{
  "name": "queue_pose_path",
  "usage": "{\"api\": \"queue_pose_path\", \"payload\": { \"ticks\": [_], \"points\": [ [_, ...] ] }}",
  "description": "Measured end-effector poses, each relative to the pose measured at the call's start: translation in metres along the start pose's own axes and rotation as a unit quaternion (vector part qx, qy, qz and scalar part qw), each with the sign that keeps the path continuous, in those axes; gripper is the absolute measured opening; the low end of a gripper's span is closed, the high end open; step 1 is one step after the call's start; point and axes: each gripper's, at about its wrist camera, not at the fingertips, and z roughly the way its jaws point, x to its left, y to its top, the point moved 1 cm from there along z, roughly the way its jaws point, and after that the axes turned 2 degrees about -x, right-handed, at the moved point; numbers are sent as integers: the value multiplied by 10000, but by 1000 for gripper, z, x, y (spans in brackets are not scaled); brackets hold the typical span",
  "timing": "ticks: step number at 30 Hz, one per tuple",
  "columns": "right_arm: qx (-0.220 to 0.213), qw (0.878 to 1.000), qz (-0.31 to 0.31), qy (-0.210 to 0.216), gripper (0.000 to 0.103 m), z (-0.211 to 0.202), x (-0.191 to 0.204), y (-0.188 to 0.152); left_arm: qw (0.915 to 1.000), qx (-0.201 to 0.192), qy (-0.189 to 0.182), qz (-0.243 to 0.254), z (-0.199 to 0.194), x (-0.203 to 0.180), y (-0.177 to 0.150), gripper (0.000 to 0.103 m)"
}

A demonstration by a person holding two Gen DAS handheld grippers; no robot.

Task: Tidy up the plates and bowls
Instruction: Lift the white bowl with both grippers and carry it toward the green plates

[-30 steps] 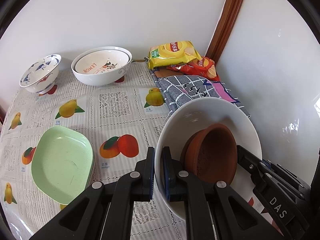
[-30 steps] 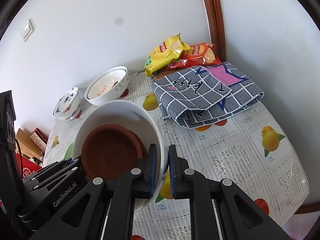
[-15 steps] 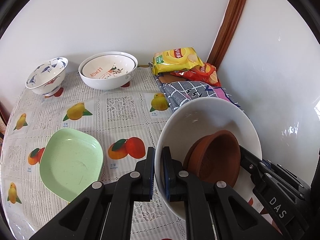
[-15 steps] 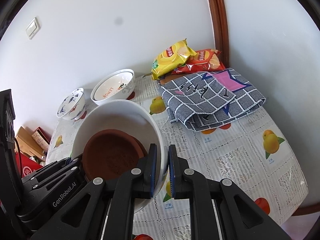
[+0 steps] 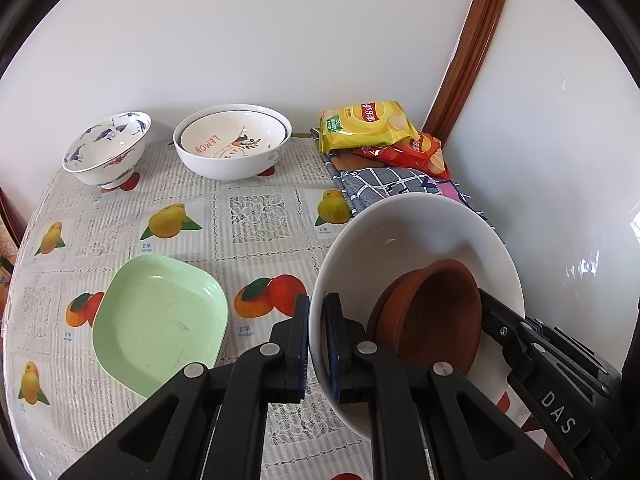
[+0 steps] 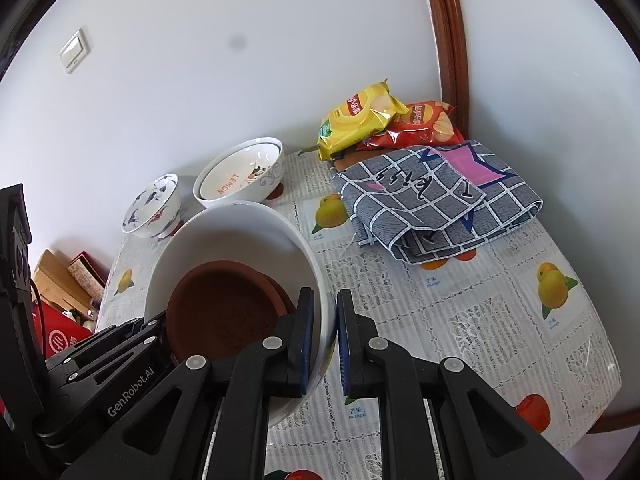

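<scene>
Big bowls: one large plain white round bowl (image 5: 404,236) (image 6: 240,232), held up above the counter (image 5: 256,220) (image 6: 480,312) by both grippers.
Brown dishes: two round brown clay dishes (image 5: 436,312) (image 6: 224,308), one nested in the other, leaning inside the white bowl.
Look of the white bowl: smooth, shiny, deep, tilted, no pattern.
Left gripper (image 5: 316,340): clamped on the white bowl's rim, one finger inside and one outside.
Right gripper (image 6: 324,340): also pinching the rim of the white bowl, on the other side, one finger inside and one outside.
Lemon bowls: two white bowls stacked, the inner one with the word LEMON (image 5: 234,146) (image 6: 240,176), at the back of the counter by the wall.
Blue bird bowl: one small white bowl with blue painted birds (image 5: 106,148) (image 6: 152,208), standing on its foot just left of the lemon bowls.
Green plates: squarish pale green plates (image 5: 160,320), stacked near the front left; I cannot tell how many.
Snack bags: two, one yellow chip bag (image 5: 366,122) (image 6: 358,114) lying on one red chip bag (image 5: 420,150) (image 6: 424,124), in the back corner.
Cloth: one folded grey checked cloth with a pink patch (image 5: 384,182) (image 6: 440,196), beside the bags.
Counter cover: white lace-look cloth with fruit pictures.
</scene>
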Motion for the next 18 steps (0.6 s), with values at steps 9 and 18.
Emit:
{"api": "queue_pose_path", "payload": {
  "ticks": [9, 18],
  "points": [
    [11, 10000, -66, 49, 11, 3, 11, -1, 10000, -25, 45, -79, -3, 13, 2, 8],
    [10, 9998, -157, 109, 11, 8, 25, -1, 9998, -60, 105, -161, -5, 26, 4, 8]
  ]
}}
